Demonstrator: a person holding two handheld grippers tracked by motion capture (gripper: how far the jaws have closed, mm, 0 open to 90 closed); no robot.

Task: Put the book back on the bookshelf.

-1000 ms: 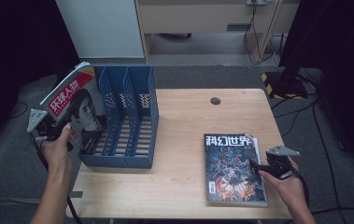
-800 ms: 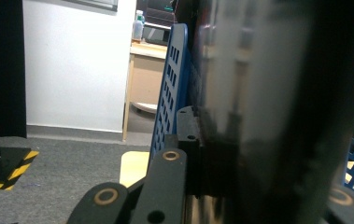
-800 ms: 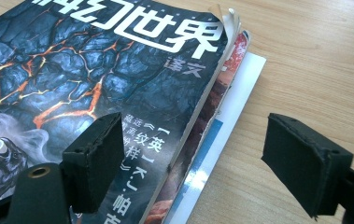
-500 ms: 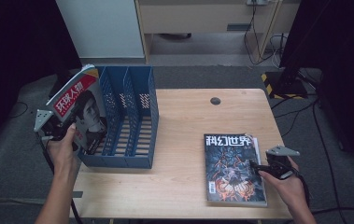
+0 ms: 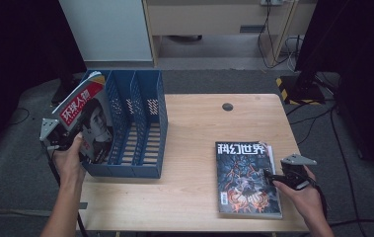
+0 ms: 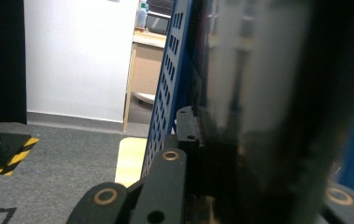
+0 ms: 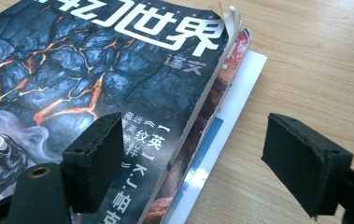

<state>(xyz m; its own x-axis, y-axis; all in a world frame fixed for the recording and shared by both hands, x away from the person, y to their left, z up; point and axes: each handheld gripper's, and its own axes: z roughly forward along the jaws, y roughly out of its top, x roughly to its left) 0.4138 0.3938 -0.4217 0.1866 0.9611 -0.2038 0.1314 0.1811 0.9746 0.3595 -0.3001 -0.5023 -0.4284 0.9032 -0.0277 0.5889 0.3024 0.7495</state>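
A magazine with a red banner and a portrait cover (image 5: 87,117) stands tilted at the left end of the blue file rack (image 5: 142,123). My left gripper (image 5: 65,141) is shut on its lower left edge. In the left gripper view the magazine (image 6: 268,112) is a dark blur between the jaws, beside the rack's perforated wall (image 6: 171,93). A stack of magazines (image 5: 246,177) topped by a dark lava-pattern cover (image 7: 72,70) lies flat at the table's front right. My right gripper (image 5: 272,177) (image 7: 191,158) is open astride the stack's right edge, one jaw over the cover, the other over bare wood.
The wooden table (image 5: 199,128) has a dark round cap (image 5: 227,106) near its far edge. The rack's other slots hold nothing. A black stand on a yellow-black striped base (image 5: 298,86) and cables sit on the floor at the right. A white cabinet (image 5: 105,29) stands behind.
The left hand has shifted the portrait magazine slightly down and right toward the rack's left slot. The right gripper has stayed where it was.
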